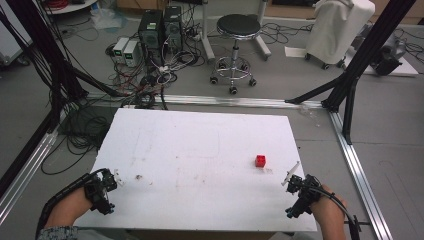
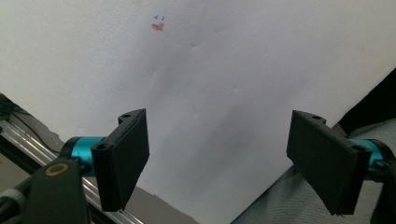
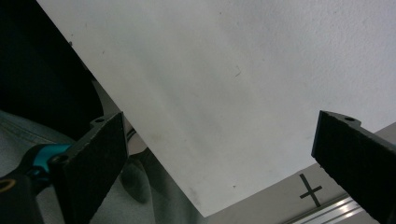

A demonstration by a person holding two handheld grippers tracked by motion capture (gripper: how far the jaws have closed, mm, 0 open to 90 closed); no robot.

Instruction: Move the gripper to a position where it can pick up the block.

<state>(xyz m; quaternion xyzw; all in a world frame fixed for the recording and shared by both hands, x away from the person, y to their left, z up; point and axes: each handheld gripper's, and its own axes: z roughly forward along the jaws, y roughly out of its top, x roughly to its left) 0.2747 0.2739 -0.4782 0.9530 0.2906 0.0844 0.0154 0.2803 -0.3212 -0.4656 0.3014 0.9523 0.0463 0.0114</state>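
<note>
Your left claw (image 1: 114,176) and right claw (image 1: 290,177) are both spread wide, empty, at the near corners of the white bench (image 1: 200,145); a red block (image 1: 260,160) lies near the right one.

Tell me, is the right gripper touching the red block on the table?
Apart. The high view shows the right gripper near the table's corner, with bare white table between it and the red block.

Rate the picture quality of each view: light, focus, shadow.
High view: even light, soft focus, the red block small yet clear on the white table. Left gripper view: bright, the table sharper than the near jaws of the left gripper, which look soft. Right gripper view: dimmer, greyish table, dark at the left edge.
</note>
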